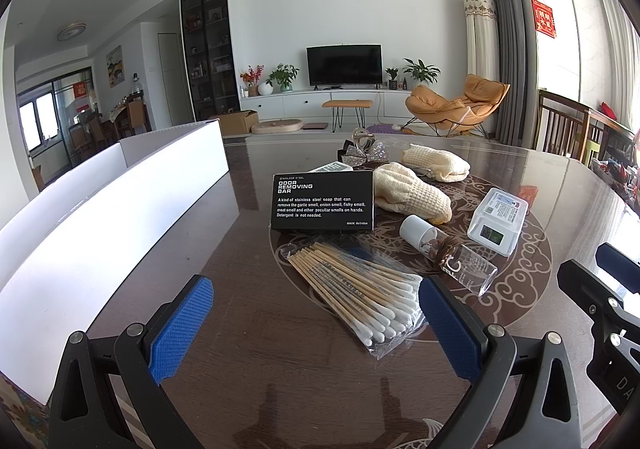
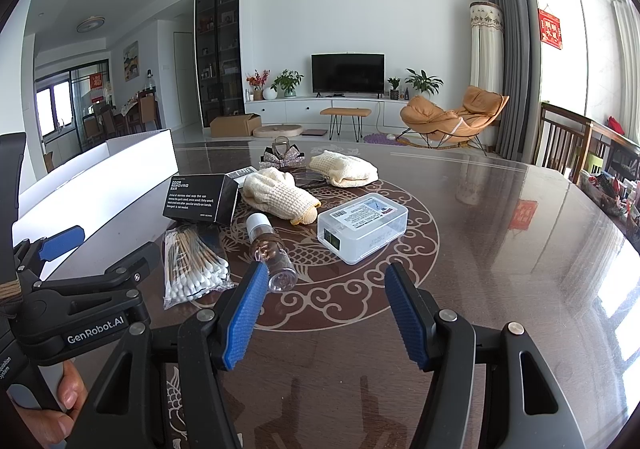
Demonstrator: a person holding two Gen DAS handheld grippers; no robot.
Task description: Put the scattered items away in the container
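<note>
Blue-padded left gripper point(image 1: 312, 329) hovers with jaws apart over the dark patterned desk point(image 1: 248, 361), a clear bag of wooden cotton swabs point(image 1: 356, 289) just ahead, the white rectangular container point(image 1: 100, 217) alongside. Right gripper point(image 2: 326, 315), likewise spread and empty, faces a clear plastic box point(image 2: 362, 227).

The black box point(image 1: 323, 201) read "STAINLESS STEEL ODOR REMOVING BAR", with "Detergent is not needed" and "MADE IN CHINA" below. The left gripper's point(image 2: 60, 245) black body bore "GenRobot.AI" in white.
</note>
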